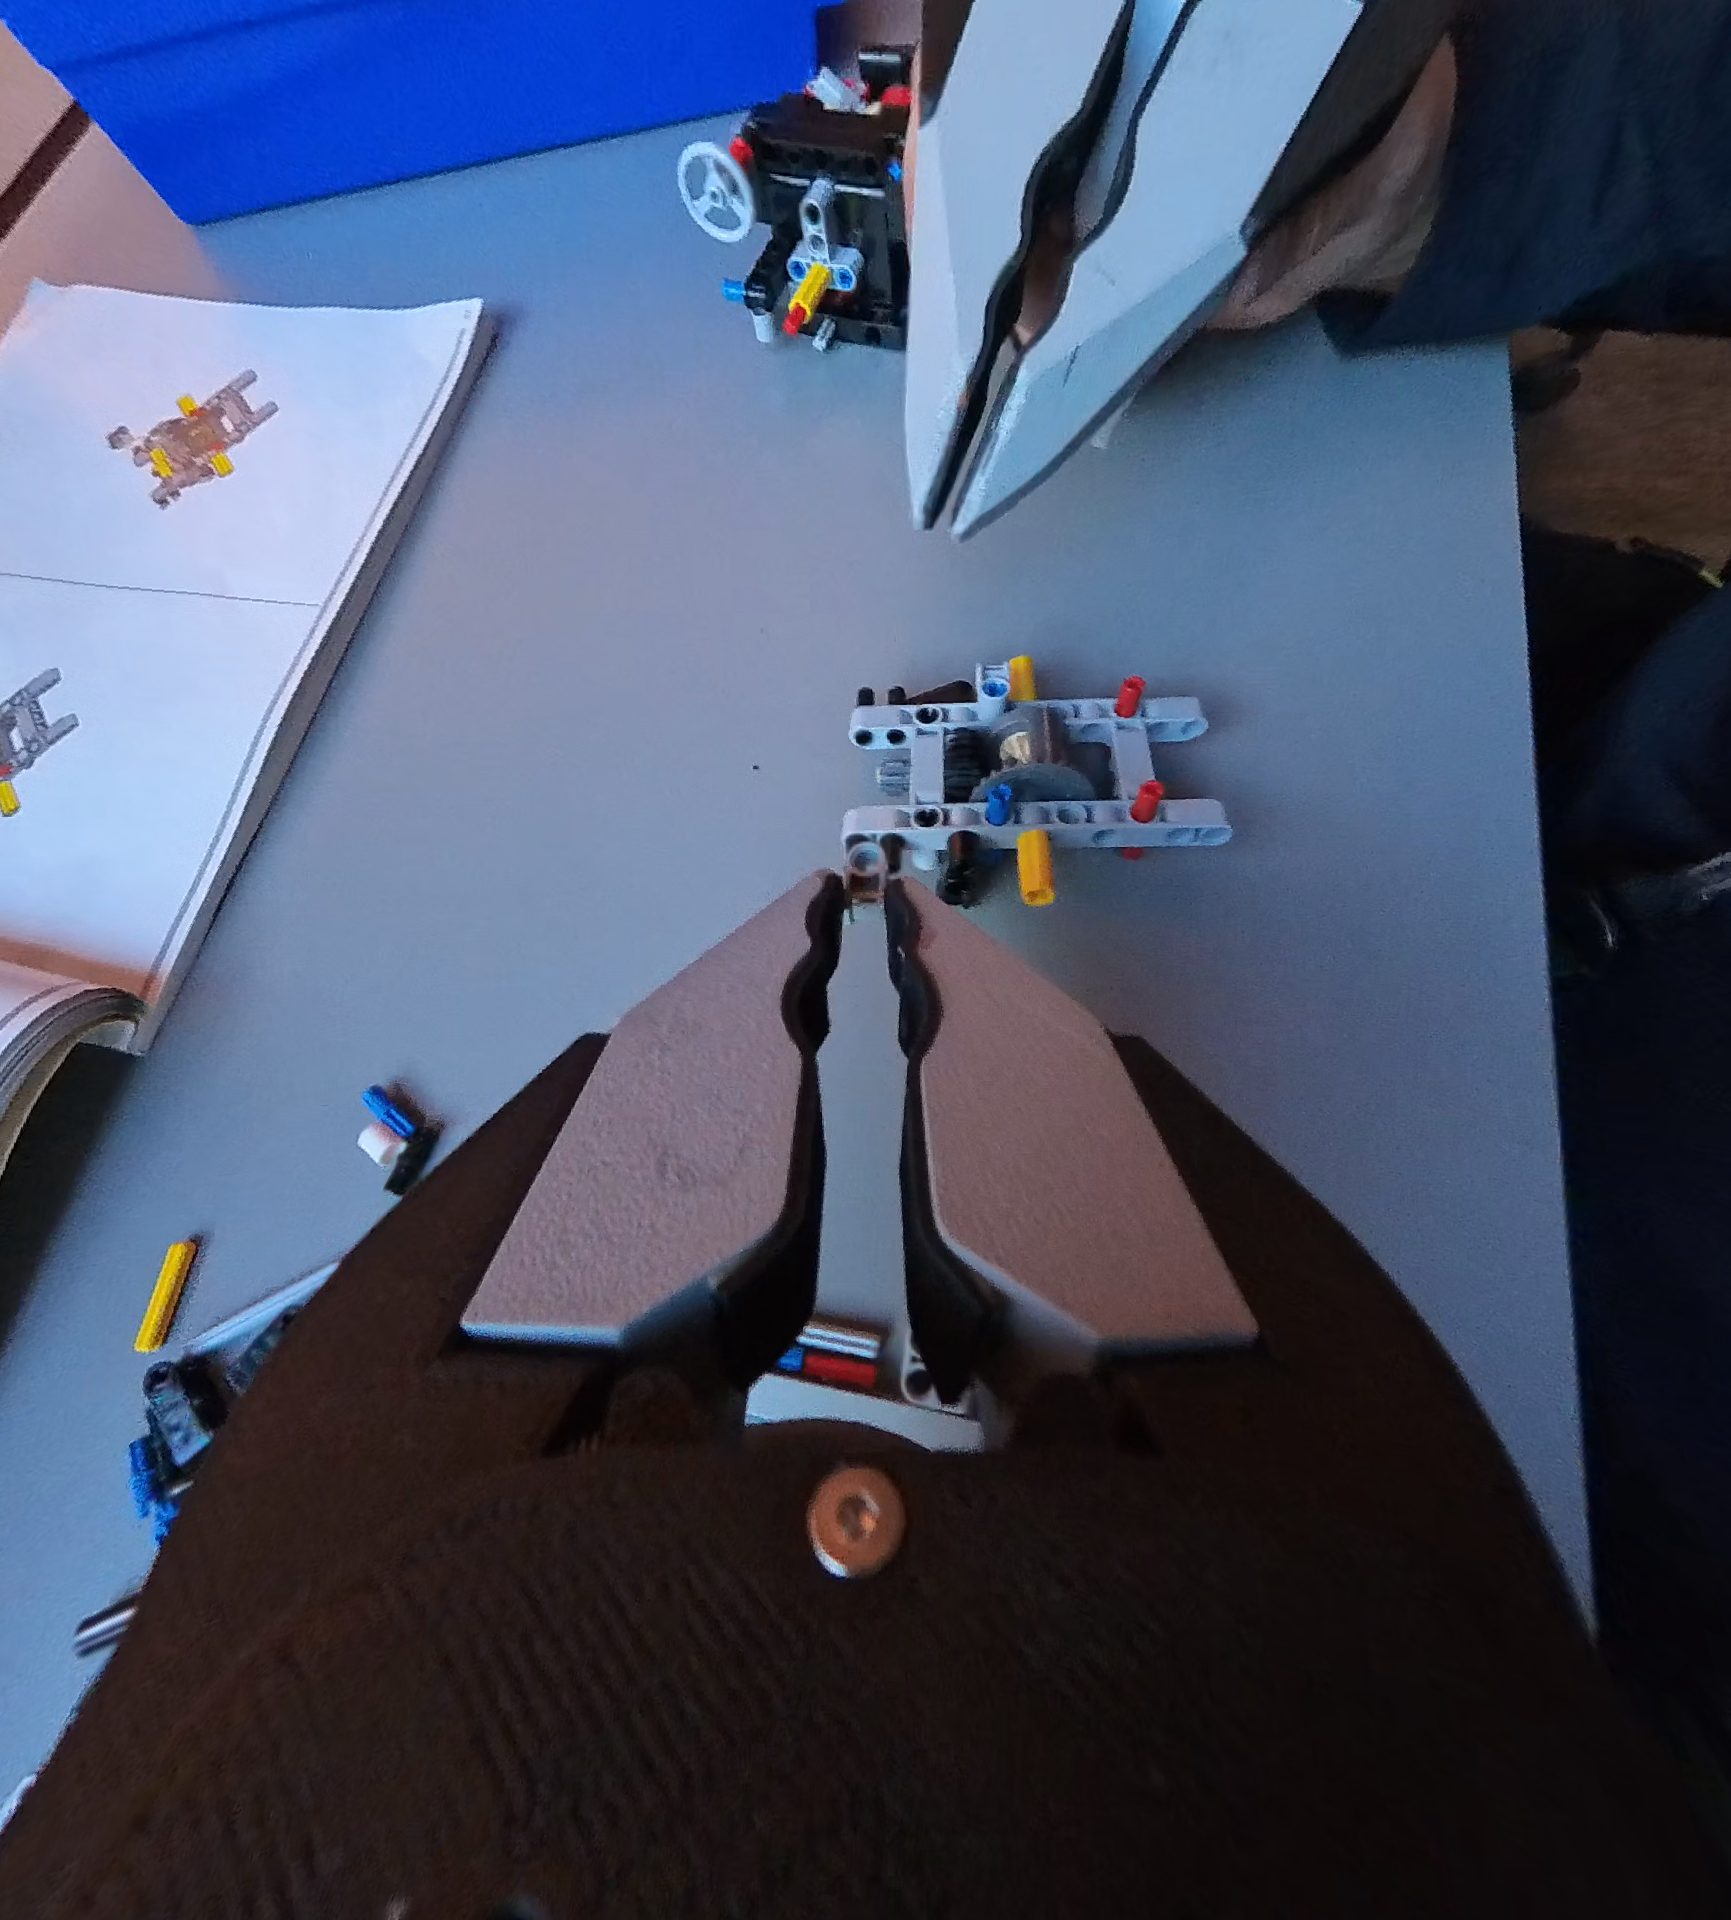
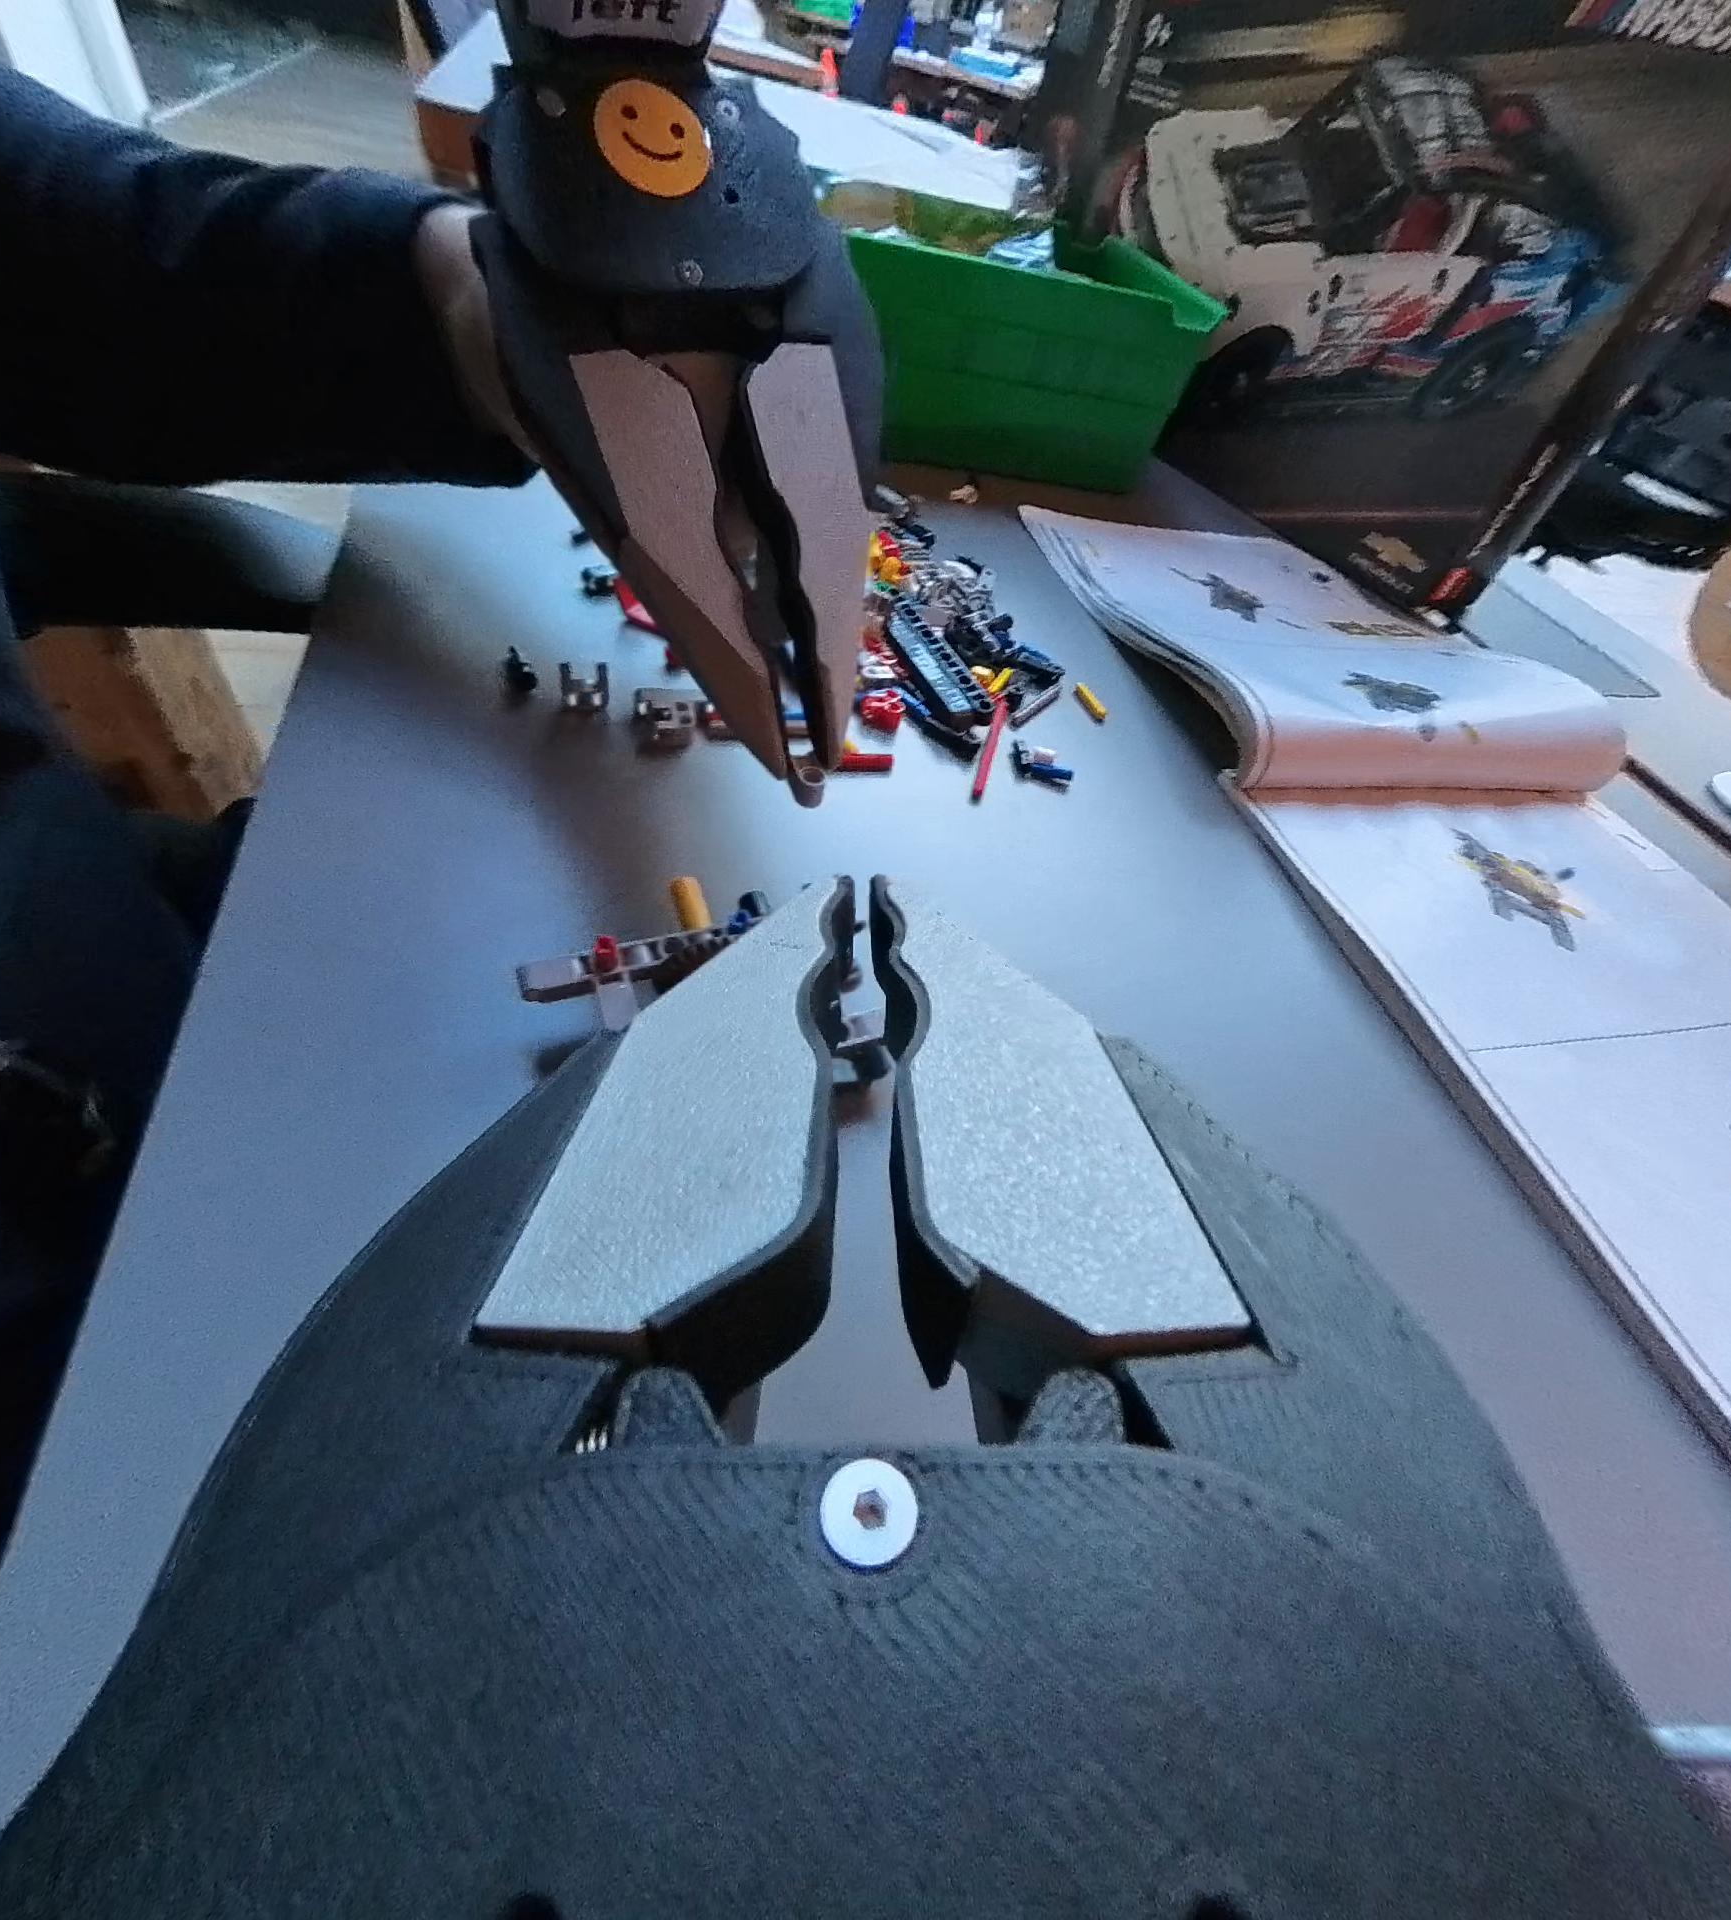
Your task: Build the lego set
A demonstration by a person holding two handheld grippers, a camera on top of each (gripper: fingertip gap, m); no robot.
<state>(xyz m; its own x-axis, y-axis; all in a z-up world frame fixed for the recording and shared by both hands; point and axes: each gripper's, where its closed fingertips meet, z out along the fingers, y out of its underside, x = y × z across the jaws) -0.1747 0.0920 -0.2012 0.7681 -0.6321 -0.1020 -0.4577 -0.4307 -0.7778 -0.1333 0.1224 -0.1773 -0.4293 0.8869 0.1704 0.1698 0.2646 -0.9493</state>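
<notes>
Firmly pinching a small grey connector (image 1: pixel 863 868) with left gripper (image 1: pixel 863 883), grey frame assembly (image 1: pixel 1037 774) at one o'clock; right gripper (image 2: pixel 859 885) closed on nothing.

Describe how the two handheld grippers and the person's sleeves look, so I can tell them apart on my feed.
The left gripper has brownish flat tapered fingers, a dark body and an orange smiley sticker. The right gripper has pale grey fingers with wavy black pads. Both black ribbed bodies carry one silver screw. The sleeve is dark navy.

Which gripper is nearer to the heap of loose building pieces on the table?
Left. The left gripper hangs right before the heap; the right gripper is farther back, beside the grey frame assembly.
</notes>
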